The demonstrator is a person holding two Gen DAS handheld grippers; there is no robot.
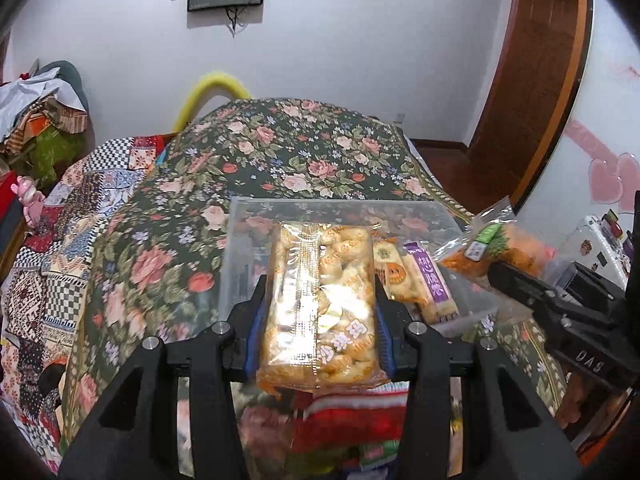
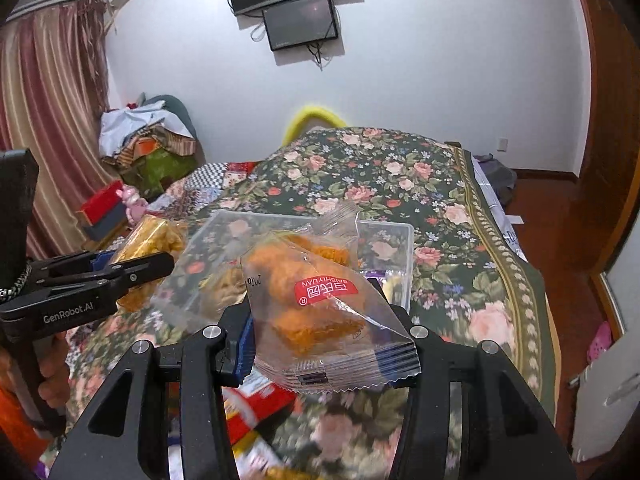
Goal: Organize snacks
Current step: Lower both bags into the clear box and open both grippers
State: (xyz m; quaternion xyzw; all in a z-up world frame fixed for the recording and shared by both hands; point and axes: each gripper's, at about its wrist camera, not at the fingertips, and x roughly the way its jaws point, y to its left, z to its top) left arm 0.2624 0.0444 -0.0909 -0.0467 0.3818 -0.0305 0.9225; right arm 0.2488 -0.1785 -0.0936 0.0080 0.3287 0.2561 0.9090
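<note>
Gripping only the loose wrapper of the orange snack pack (image 2: 312,300), the right gripper (image 2: 324,344) may let it slip before the clear box (image 2: 400,240) at frame centre; the left gripper (image 1: 318,320) seems firmly clamped on the pale biscuit pack (image 1: 320,300).

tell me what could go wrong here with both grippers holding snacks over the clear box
1. The right gripper pinches the orange snack bag mostly by loose wrapper, so it might slip.
2. The left gripper squeezes the yellow pastry pack, which may crush.
3. Both approach the clear box together and could collide.
</note>
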